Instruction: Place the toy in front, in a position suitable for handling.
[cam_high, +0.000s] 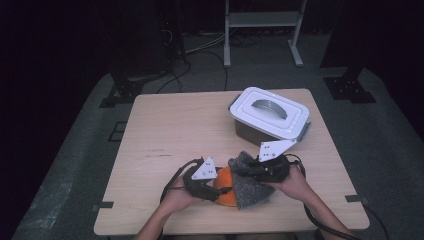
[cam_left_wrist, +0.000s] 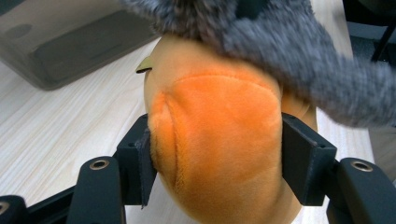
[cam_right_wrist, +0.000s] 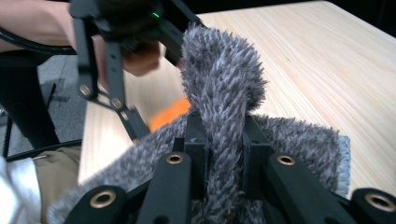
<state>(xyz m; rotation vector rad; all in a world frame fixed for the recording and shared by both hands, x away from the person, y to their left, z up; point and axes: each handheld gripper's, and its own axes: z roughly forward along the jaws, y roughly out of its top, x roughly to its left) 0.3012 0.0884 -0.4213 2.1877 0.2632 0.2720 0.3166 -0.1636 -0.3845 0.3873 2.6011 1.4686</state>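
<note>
Holding the orange plush toy (cam_left_wrist: 219, 140) between the left gripper's (cam_high: 212, 187) jaws, you have it clamped on both flanks: in the left gripper view the two black pads press into its sides and the fabric bulges between them. Your right gripper (cam_high: 255, 172) is closed tight on a raised fold of the grey furry cloth (cam_right_wrist: 224, 88); in the right gripper view the jaws stand almost together with the fur pinched upright between them. Toy and cloth sit together near the front edge of the tabletop (cam_high: 170, 125), about midway along it, the cloth draped over the toy's top and right side so that just an orange patch shows in the high view. The grey storage box with the white lid (cam_high: 270, 112) stands toward the far right corner, lid on and apart from both grippers.

You look to be mid-way through handling cloth and toy together. Whether you are wrapping the toy or uncovering it cannot be told from how things lie. Either way, the next move calls for the left gripper to keep the toy steady while the right carries its fold across. Pull slowly: the plush is soft and rounded and may squirm out of the pads, and the fur could slip from so narrow a pinch.
</note>
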